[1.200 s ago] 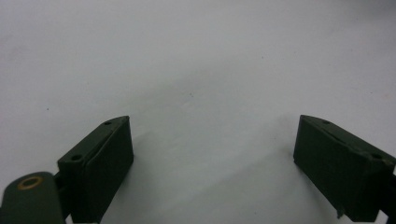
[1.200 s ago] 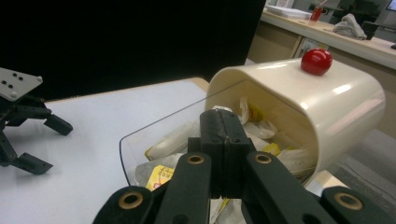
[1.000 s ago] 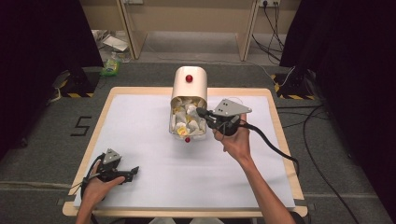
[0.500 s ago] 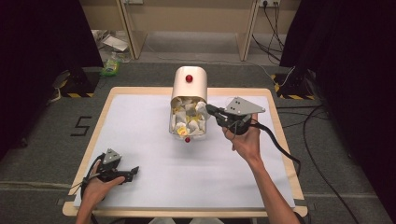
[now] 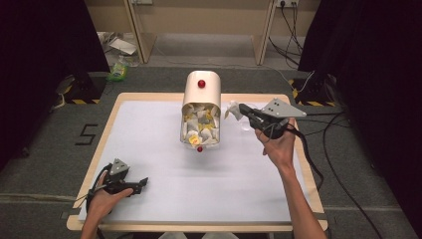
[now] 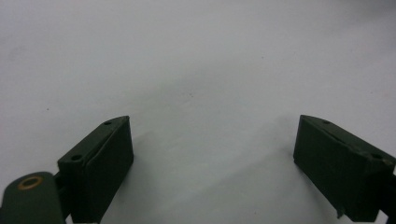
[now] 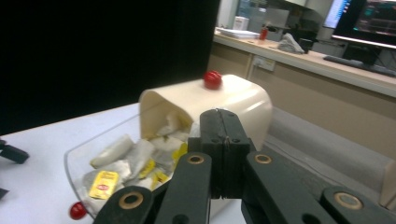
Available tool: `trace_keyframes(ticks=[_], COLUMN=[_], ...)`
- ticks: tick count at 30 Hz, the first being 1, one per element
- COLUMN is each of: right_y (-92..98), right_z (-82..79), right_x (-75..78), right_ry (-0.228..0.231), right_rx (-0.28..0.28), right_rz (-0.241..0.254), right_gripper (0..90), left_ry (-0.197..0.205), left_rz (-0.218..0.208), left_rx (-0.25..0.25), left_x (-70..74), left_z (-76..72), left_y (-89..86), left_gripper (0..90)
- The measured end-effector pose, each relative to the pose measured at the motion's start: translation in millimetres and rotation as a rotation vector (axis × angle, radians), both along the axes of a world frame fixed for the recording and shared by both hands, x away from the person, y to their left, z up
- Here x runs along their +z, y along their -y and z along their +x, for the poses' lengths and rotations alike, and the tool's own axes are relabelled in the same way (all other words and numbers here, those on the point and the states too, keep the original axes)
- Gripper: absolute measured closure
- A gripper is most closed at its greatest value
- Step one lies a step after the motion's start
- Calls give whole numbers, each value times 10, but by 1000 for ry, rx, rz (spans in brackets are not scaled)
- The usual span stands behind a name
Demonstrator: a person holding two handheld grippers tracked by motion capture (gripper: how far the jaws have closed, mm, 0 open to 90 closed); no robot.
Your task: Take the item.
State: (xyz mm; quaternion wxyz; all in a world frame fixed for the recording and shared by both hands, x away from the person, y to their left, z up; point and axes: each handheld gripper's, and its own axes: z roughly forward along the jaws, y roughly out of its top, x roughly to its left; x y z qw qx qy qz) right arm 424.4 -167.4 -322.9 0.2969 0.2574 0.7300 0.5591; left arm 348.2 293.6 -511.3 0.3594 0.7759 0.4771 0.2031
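Resting wide open on the counter (image 5: 149,129) near the front, the left claw (image 5: 138,183) sits idle. Farther back, the right claw (image 5: 238,110) has withdrawn from the tea-bag box (image 5: 201,112), clenched on a white packet (image 5: 232,108), suggesting one bag extracted.

Hidden or unclear parts around the cream bread-bin-shaped container (image 5: 201,94)

In the right gripper view, the black right gripper (image 7: 219,122) covers part of the container's clear lid (image 7: 77,161); its closed jaws hide whatever they pinch. The small white crumpled piece (image 5: 232,109) at its tips in the high view is too small to identify. Packet print is unreadable.
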Motion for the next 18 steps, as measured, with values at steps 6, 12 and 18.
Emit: trace_keyframes(ticks=[6,12,18], right_y=[160,263,315], right_z=[134,266,373], right_x=[-107,-214,-291], right_ry=[-26,-41,-60], right_rx=[-59,-110,-138], right_rz=[0,-8,-2], right_gripper=[900,900,900], left_ry=[0,0,0], left_rz=[-1,0,0], left_rx=[0,0,0], left_x=[0,0,0], left_z=[0,0,0], left_y=[1,0,0], left_gripper=[111,111,111])
